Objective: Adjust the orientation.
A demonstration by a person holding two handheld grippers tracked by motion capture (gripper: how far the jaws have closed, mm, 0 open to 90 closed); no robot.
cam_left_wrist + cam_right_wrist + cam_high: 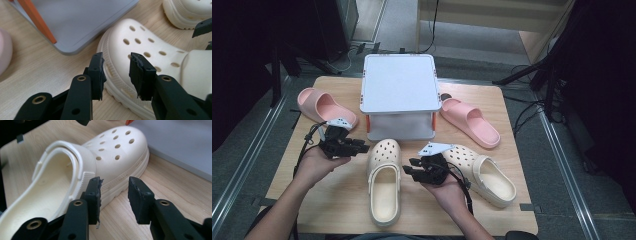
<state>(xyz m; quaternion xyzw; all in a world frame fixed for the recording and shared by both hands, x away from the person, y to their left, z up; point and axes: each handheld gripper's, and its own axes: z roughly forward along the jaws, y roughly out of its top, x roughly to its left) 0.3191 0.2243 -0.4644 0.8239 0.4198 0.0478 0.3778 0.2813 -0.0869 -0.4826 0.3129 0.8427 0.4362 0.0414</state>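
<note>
1. As it lies flat on the table (337, 200), sole down and toe pointing far, the left clog (385, 180) sits near centre, between the two grippers, with its toe just short of the grey box (399, 95).
2. Left gripper (362, 148): jaws parted and empty, at the clog's left toe side; its own view shows the sole rim in the gap but no pad pressing on it.
3. Right gripper (411, 169): jaws likewise released, at the clog's right side by the strap hinge; nothing is between the pads.
4. Material, judged: moulded foam, cream, perforated upper. Probably very light, so it may skid on the wood if nudged instead of gripped.
5. Stiffness, judged: springy rather than rigid; walls would likely dent under a hard squeeze and recover. Not fragile.
6. Surface, judged: matte and slightly grippy, and the ribbed sole edge should hold better than the smooth toe dome.
7. Best hold, judged: the side wall at the opening's rim, or the heel strap, both thin enough for the jaws. The toe cap looks too broad and rounded.
8. Nearby stock: second clog (484, 172) at right, just behind the right gripper; pink slides at far left (324, 107) and far right (469, 121).
</note>
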